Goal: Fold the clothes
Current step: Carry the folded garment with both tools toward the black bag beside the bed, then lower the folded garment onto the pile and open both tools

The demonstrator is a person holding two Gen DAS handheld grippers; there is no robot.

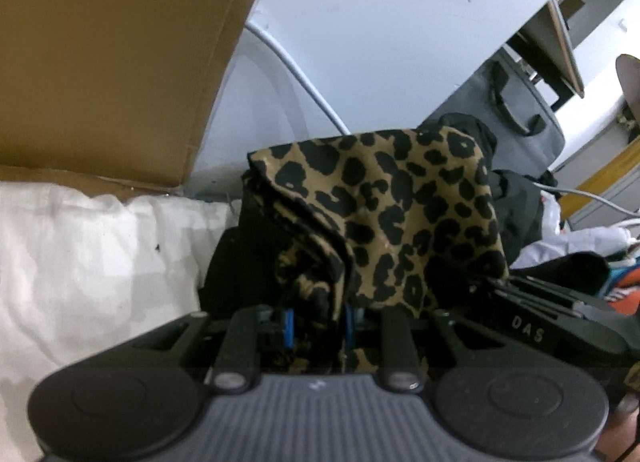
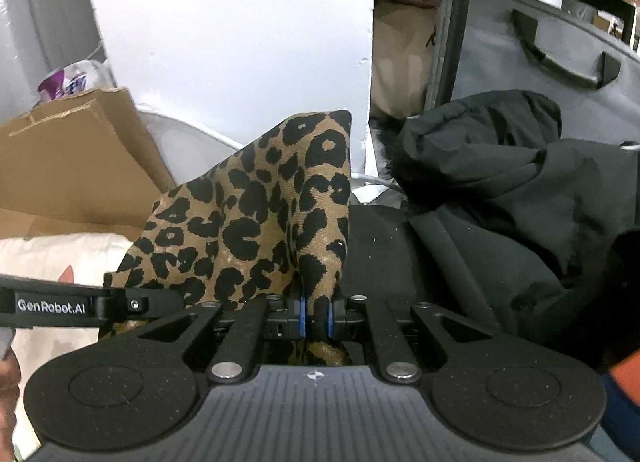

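Leopard-print cloth, bunched and raised above black clothing, pinched by 2 grippers: right gripper clamped on it; left gripper likewise, fingertips mostly hidden by folds.

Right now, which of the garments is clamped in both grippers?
The leopard-print cloth: left gripper and right gripper both pinch it. The black jacket lies loose beside it.

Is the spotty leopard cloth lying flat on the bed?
No, the leopard cloth stands bunched up from the right gripper, whose jaws pinch its lower edge, with the black jacket beside it.
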